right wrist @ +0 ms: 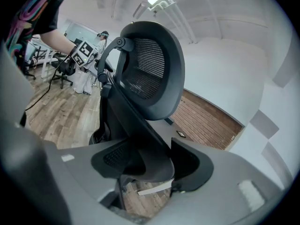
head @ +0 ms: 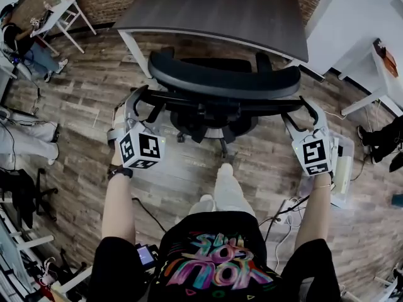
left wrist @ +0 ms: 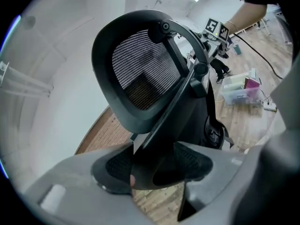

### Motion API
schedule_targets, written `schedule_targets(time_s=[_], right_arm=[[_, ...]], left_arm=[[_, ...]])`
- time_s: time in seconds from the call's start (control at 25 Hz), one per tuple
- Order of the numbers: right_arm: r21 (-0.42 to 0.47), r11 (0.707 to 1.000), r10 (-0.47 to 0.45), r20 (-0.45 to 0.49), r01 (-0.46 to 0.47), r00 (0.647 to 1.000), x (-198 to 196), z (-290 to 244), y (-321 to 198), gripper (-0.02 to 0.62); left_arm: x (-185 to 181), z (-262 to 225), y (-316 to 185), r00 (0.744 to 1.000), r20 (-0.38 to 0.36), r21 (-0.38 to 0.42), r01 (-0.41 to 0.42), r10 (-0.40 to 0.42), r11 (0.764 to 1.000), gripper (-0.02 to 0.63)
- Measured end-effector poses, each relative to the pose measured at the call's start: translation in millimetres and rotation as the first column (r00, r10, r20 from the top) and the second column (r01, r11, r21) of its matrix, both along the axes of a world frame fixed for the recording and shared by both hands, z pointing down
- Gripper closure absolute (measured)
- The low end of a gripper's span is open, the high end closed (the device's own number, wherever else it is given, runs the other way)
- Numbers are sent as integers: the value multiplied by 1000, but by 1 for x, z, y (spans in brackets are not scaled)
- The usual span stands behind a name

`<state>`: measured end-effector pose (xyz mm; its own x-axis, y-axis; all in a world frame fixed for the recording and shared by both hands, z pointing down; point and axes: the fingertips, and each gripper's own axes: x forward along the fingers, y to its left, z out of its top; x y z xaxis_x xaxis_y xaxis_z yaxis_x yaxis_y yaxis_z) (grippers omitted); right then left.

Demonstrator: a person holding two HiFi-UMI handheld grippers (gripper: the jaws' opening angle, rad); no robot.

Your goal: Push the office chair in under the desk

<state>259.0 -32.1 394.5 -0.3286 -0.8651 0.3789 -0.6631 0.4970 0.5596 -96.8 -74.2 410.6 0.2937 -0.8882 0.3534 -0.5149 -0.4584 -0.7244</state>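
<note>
Before the table [head: 252, 17], left gripper [head: 140, 96] and right gripper [head: 303, 109] fingers clamp the office chair [head: 220, 77] back; chair close, seemingly not fully tucked under.

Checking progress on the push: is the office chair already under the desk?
No, the office chair stands short of the desk, with bare floor showing between them.

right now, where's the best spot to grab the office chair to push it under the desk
Grip the office chair by its back frame, near the two outer ends, coming from behind. That crossbar runs level, sits on the side away from the desk, and fits between jaws. The left gripper and right gripper clamp it there.
</note>
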Motion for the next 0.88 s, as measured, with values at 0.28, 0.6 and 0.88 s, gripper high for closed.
schedule_targets(time_s=[0.28, 0.6, 0.88], right_arm=[[15, 999, -35, 11, 34, 999, -3, 0, -49, 330], [13, 997, -80, 16, 80, 997, -9, 2, -108, 331], [17, 993, -116, 24, 116, 993, -14, 1, -151, 331]], left_arm=[[-3, 1, -38, 999, -1, -1, 42, -42, 999, 339], [-11, 3, -85, 993, 8, -23, 115, -115, 993, 337], [-18, 5, -121, 987, 17, -44, 159, -158, 986, 337]])
